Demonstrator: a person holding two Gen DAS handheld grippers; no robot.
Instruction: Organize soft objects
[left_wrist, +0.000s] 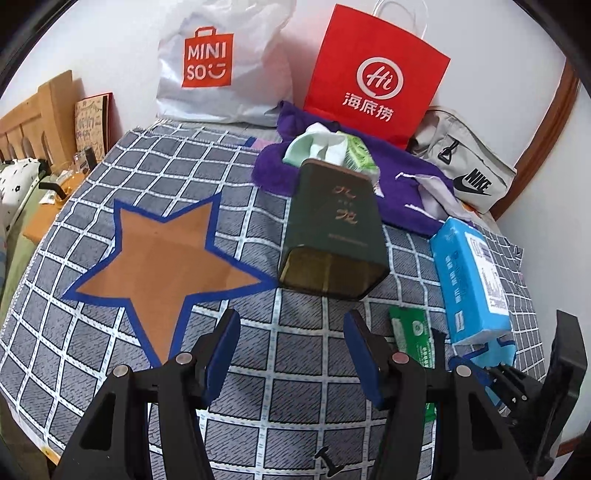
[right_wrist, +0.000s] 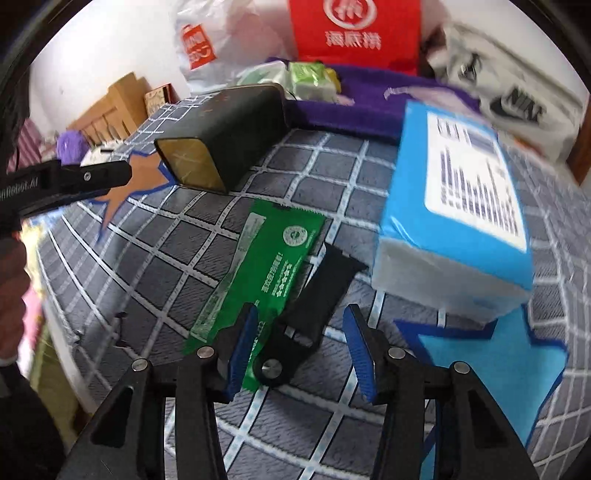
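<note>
Green sachet (right_wrist: 266, 273) plain before the released right claw (right_wrist: 301, 354) only; left claw (left_wrist: 291, 354) likewise released.

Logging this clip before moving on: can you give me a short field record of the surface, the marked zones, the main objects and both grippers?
surface: checked grey cloth
zones: orange star; blue star
tin: dark green tin on its side, soft packets at its far end
tissues: blue tissue pack partly over the blue star
sachet: green sachet flat on cloth
left gripper: open, empty
right gripper: open, empty
</note>
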